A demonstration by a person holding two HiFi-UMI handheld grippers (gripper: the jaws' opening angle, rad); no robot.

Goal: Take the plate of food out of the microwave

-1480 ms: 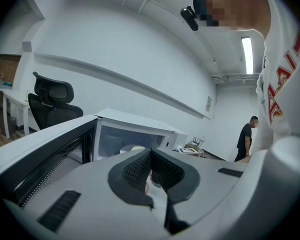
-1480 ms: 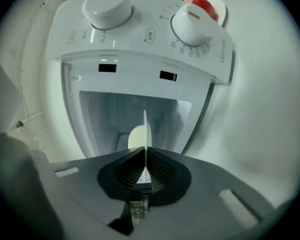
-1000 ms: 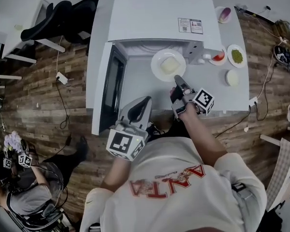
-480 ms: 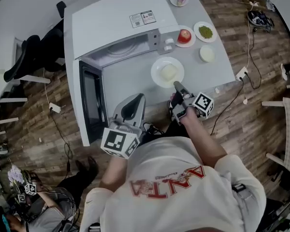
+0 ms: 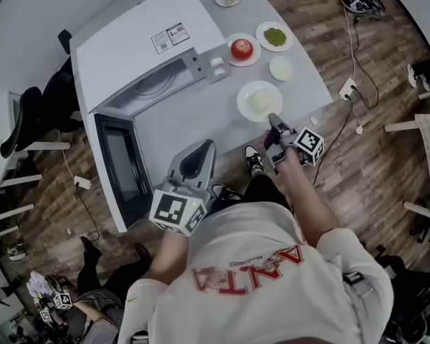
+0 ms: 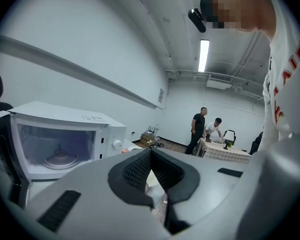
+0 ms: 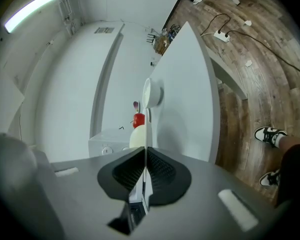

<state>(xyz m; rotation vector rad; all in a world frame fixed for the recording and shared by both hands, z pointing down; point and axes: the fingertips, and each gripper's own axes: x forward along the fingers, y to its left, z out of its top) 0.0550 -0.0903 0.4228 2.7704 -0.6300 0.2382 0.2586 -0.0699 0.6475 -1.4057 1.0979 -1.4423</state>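
Grey table (image 5: 193, 124) bears a microwave (image 5: 132, 49) and small dishes (image 5: 281, 68).

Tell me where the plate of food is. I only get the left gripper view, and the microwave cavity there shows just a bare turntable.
Observer: The round white plate with a pale block of food is outside the white microwave, over the grey table.
Operator: Is anything gripping it?
Observer: The right gripper is shut on its near rim.
Operator: Anything close by?
Observer: A small white dish sits just beyond it, not touching.
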